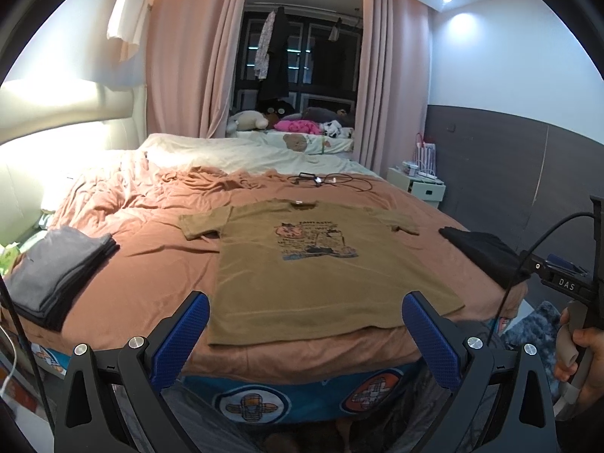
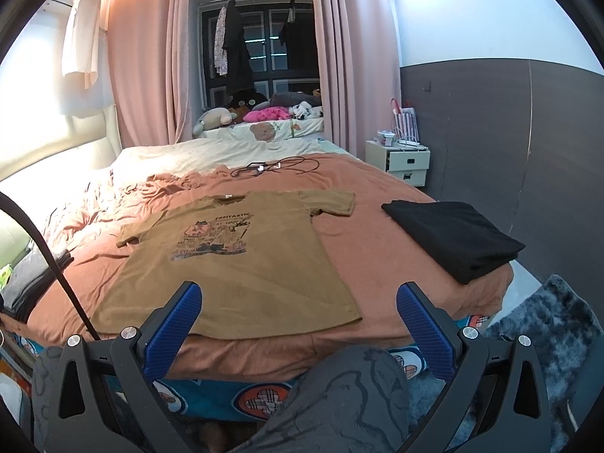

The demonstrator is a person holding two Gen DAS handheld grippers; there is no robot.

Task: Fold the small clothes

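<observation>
bed [image 2: 377,196] | pink curtains [image 2: 143,68] | dark window [image 2: 260,49] | white nightstand [image 2: 407,162] | grey wall panel [image 2: 490,132]

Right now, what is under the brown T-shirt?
The brown T-shirt lies flat on the rust-coloured bedcover, which shows all around it. Anything between shirt and cover is hidden.

My olive-brown T-shirt [image 1: 302,264] with a printed cartoon lies on the rust-orange bedspread [image 1: 151,264]; my tongs' pads [image 1: 188,339] are blue.

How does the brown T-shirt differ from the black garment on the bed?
The brown T-shirt lies spread flat, sleeves out; the black garment is folded into a thick block. The brown T-shirt shows a printed graphic; the black garment looks plain. The T-shirt lies mid-bed, the black garment at the right edge. Both rest on the bedspread, untouched.
</observation>
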